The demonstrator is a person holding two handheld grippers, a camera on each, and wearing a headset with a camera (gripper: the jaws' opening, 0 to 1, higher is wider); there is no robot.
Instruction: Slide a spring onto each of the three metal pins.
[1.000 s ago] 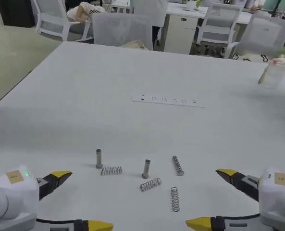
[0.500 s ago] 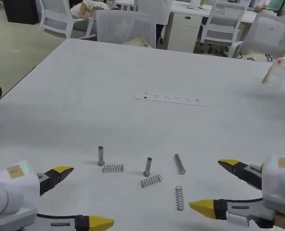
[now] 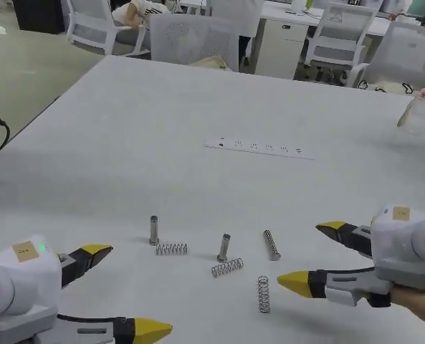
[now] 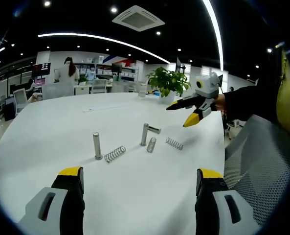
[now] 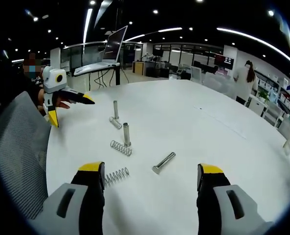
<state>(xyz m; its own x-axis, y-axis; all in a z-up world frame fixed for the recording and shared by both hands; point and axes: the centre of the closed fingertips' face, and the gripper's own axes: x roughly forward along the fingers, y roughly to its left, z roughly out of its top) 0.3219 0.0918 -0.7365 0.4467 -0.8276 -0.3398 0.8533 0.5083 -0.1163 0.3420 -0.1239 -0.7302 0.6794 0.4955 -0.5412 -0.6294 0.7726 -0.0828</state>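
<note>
Both wide open, empty: left claw (image 3: 137, 289), right claw (image 3: 299, 254); coiled steel spring (image 5: 116, 175) beside right jaw; left gripper view adds green plant (image 4: 167, 81)

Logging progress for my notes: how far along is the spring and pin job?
Done: nothing yet. The left spring, middle spring and near spring lie loose on the table. In hand: nothing; the left gripper and right gripper are open and empty. Remaining: all three, the upright left pin and middle pin and the lying pin.
</note>
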